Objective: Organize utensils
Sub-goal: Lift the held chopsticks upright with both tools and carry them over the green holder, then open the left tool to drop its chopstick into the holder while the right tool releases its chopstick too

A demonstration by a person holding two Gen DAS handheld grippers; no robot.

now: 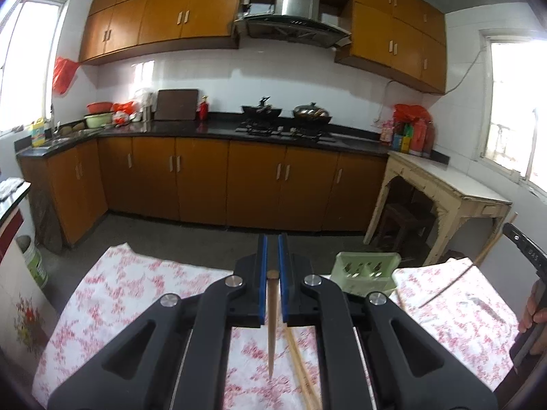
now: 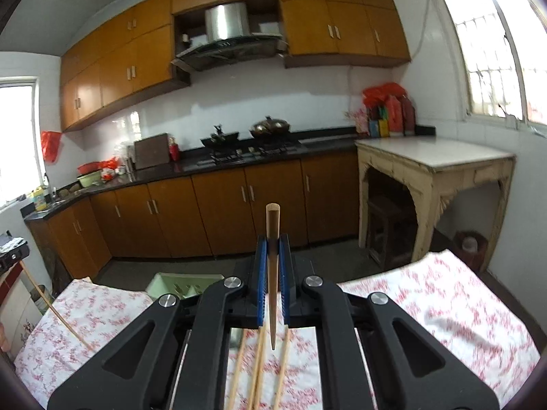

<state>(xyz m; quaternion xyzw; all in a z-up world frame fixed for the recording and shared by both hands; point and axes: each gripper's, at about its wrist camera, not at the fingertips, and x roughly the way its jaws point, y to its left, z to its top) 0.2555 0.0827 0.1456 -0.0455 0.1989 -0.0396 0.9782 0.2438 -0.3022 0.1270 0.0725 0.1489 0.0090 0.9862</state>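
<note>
Chopsticks sit in both our grippers. Our left gripper [image 1: 272, 256] is closed on one chopstick [image 1: 272, 324], whose thin tip hangs toward the floral cloth [image 1: 136, 290]. Our right gripper [image 2: 272, 256] is likewise clamped on a chopstick [image 2: 272, 273]; its blunt end pokes up past the blue pads [image 2: 261, 283]. Beneath it, loose chopsticks [image 2: 259, 369] lie on the cloth. A green holder [image 1: 367, 271] stands at the cloth's far edge, just right of the left gripper's tips. A hand [image 1: 533, 311] shows at the left view's right border.
</note>
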